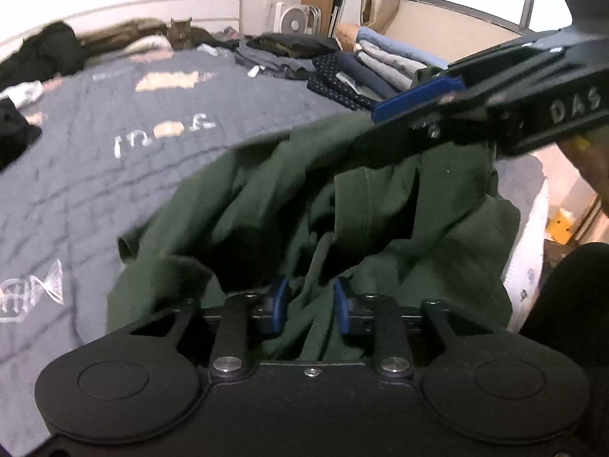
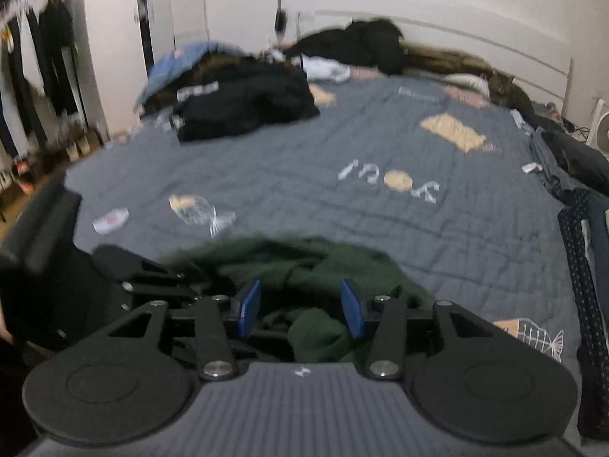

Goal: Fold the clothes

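A dark green garment (image 1: pixel 342 205) lies crumpled near the front edge of the grey quilted bed (image 1: pixel 152 160). My left gripper (image 1: pixel 311 304) sits low in the heap, its blue pads close together with a bunched fold of the green cloth filling the gap between them. My right gripper (image 2: pixel 300 306) stands open above the same green garment (image 2: pixel 304 262); cloth lies under and between its blue pads without being pressed. In the left wrist view the right gripper (image 1: pixel 413 97) reaches in from the upper right, over the garment's far edge.
Folded clothes (image 1: pixel 384 64) are stacked at the bed's right side. A dark heap of clothes (image 2: pixel 247 103) lies at the far left, and a cat (image 1: pixel 180 32) rests by the headboard. The mattress edge (image 1: pixel 529 259) drops off to the right. Hanging clothes (image 2: pixel 38 57) line the left wall.
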`<state>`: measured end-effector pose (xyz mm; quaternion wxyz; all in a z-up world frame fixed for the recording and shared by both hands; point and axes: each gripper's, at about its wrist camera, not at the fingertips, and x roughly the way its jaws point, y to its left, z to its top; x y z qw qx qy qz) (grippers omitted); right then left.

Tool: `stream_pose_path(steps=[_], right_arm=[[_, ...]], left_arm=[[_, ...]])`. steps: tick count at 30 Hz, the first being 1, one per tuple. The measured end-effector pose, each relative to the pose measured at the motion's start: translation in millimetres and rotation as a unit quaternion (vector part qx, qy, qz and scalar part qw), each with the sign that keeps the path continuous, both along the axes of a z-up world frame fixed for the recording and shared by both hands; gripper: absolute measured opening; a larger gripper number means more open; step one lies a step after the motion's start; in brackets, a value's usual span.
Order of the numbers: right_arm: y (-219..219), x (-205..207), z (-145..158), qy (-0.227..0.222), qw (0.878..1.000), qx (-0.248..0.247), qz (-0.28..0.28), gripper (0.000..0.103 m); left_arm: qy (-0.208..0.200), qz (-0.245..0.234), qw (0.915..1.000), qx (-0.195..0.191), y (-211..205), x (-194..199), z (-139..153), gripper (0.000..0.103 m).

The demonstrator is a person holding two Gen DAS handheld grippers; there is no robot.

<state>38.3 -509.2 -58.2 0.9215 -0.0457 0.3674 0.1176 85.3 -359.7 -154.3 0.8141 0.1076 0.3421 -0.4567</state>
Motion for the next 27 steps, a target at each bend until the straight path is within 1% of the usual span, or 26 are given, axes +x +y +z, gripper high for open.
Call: stream_pose_path(steps=[1, 4, 9, 11, 16, 19, 20, 24, 27], right_arm=[[2, 2, -4, 0.007, 1.0, -0.008, -0.001, 0.046], [3, -3, -11, 0.016, 1.0, -0.019, -0.015, 0.046], [-4, -7, -21, 0.03, 0.998, -0.023, -0.053, 0.047], [-6, -9, -25, 0.035, 0.997, -0.025, -0.067, 0.047], [-6, -15, -31, 0.043, 0.995, -0.019, -0.087, 0.047], [-9, -24, -30, 0.034, 0.994, 0.001, -0.105, 0.047], [-10, -26, -29, 0.033, 0.993, 0.007, -0.111, 0.047], [-12, -35, -26, 0.028, 0.991, 0.021, -0.131, 0.047], [-10, -41, -22, 0.023, 0.99, 0.028, -0.139, 0.047]], left_arm=[[0.003, -0.004, 1.0, 0.0, 1, 0, -2, 0.013], [-0.01, -0.018, 0.9998, -0.003, 3, -7, 2, 0.008], [-0.032, -0.036, 0.9987, -0.014, 7, -16, 12, 0.007], [-0.033, -0.041, 0.9986, -0.007, 4, -18, 12, 0.008], [-0.01, -0.033, 0.9991, -0.026, -3, -9, 13, 0.009], [0.033, -0.026, 0.9977, -0.054, -7, 5, 15, 0.009], [0.035, -0.023, 0.9977, -0.054, -8, 6, 13, 0.009], [0.022, -0.027, 0.9993, -0.015, -14, -2, -2, 0.01], [0.014, -0.022, 0.9997, 0.0, -12, -4, -6, 0.02]])
